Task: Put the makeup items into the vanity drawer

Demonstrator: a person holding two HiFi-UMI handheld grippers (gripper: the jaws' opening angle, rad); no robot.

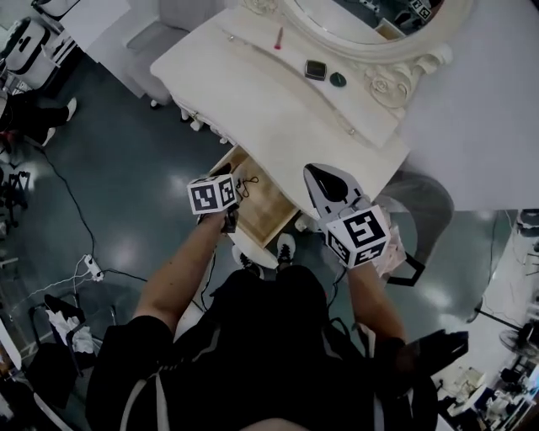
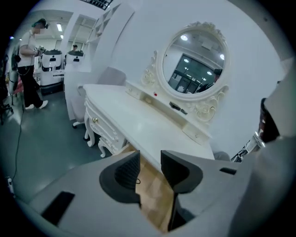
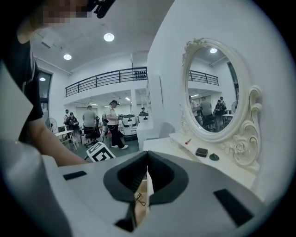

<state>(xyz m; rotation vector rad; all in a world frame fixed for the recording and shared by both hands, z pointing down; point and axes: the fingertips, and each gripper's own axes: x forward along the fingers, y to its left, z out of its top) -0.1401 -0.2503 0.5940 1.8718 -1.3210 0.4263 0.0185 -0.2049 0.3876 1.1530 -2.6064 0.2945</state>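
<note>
You are holding the left gripper point(image 2: 150, 162) with its jaws spread apart and nothing between them; through the gap the bare wooden floor of the open drawer point(image 1: 268, 209) is showing, so this gripper is hovering just over the drawer's left side. You are keeping the right gripper point(image 3: 147, 159) with its jaws pressed together, gripping nothing, only a thin slit between the pads, and it is hanging above the front edge of the white vanity top point(image 1: 269, 109), just to the right of the drawer. The drawer is standing pulled out from under that front edge, lying between your two grippers in the head view, and a small dark wire item point(image 1: 247, 185) is lying inside it near the left gripper. The other makeup items are sitting well apart from both tools, across the tabletop on the raised ledge below the oval mirror point(image 1: 375, 21): a red stick point(image 1: 278, 38) is lying furthest left, a dark square compact point(image 1: 315, 69) is resting further along, and a small dark round piece point(image 1: 338, 80) is sitting just beside the compact. Neither gripper is touching any of the three, and the right gripper is the nearer of the two to that ledge, with the closed jaws pointing toward the mirror side
</note>
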